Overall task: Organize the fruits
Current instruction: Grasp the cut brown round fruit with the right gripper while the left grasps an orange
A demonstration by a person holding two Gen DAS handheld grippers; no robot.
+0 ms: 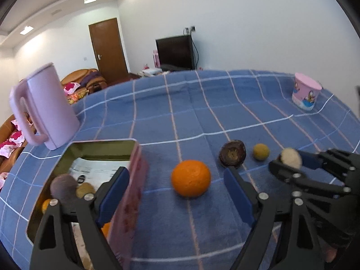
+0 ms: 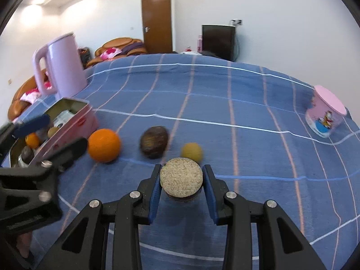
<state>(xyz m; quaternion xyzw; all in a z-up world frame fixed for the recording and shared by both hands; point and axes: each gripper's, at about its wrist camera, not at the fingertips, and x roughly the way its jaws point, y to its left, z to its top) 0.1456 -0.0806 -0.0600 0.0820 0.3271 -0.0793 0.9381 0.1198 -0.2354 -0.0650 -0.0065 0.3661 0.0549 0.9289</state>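
Right tongs (image 2: 181, 180) grip a pale speckled round fruit (image 2: 181, 177); left tongs (image 1: 177, 193) gape empty; pink rectangular tin (image 1: 126, 193), lower left, part-filled; round orange (image 1: 190, 178), dark brown fruit (image 1: 232, 153), small yellow fruit (image 1: 261, 151) remain on the blue checked tabletop (image 1: 202, 112).

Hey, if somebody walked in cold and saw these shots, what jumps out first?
Probably the bright orange sitting on the blue checked tablecloth, just right of the open pink tin that already holds fruit. Next, the right gripper clamped on a round tan fruit, with the tall pink pitcher behind the tin.
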